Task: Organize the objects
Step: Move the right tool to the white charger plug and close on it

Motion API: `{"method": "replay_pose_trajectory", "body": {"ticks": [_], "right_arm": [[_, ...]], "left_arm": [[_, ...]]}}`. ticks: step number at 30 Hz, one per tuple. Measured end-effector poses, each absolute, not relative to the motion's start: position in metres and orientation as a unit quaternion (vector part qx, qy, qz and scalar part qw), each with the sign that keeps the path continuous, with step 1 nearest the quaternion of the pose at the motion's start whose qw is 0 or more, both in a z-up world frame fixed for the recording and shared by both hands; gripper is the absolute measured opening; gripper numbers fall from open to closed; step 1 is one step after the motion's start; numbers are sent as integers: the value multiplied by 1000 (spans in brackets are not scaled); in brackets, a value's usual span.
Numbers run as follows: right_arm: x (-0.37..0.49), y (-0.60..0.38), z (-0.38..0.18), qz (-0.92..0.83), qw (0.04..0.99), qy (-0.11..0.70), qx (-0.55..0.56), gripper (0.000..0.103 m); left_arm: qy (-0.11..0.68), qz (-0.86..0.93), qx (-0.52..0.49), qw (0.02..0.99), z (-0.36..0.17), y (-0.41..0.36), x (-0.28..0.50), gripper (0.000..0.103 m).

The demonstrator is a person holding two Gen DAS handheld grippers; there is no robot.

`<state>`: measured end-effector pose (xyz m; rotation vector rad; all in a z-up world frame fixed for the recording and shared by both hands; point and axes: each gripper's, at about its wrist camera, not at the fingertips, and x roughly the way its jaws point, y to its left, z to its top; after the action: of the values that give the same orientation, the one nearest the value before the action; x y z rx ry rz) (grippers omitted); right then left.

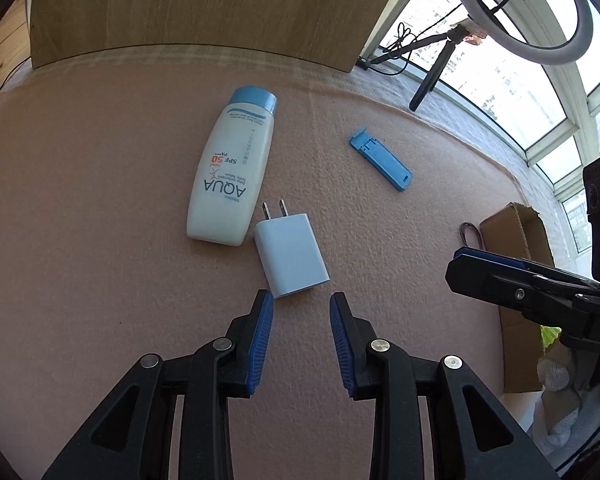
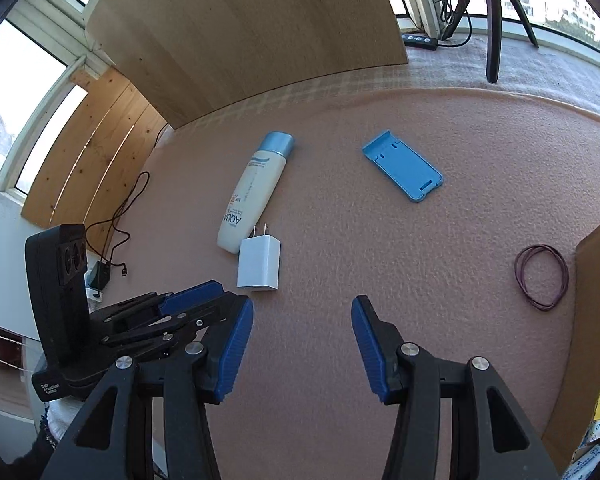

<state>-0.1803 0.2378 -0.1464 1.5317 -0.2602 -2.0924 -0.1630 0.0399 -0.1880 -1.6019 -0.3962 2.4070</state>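
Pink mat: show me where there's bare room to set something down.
Free: the stretch between the blue stand, the hair tie and the right gripper; also left of the sunscreen bottle. Crowded: the charger lies right beside the bottle's base.

White charger (image 1: 290, 254), blue-capped cream bottle (image 1: 230, 172), blue stand (image 1: 380, 159), pink cloth (image 1: 100, 240).

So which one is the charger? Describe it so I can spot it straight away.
On the pink mat, find the white sunscreen bottle lying flat. The charger sits right at its base, just ahead of the left gripper. It is a small white block with two metal prongs, unlike the blue phone stand.
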Motion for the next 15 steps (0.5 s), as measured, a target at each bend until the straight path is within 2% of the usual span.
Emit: {"method": "replay_pose_trajectory", "body": {"ticks": [5, 15], "right_arm": [[-197, 214, -162, -756, 274, -108, 585, 48], [-219, 184, -192, -728, 273, -122, 617, 48]], "left_arm": [[-143, 815, -548, 125, -194, 38, -170, 40], [-149, 807, -552, 147, -207, 42, -185, 41]]}}
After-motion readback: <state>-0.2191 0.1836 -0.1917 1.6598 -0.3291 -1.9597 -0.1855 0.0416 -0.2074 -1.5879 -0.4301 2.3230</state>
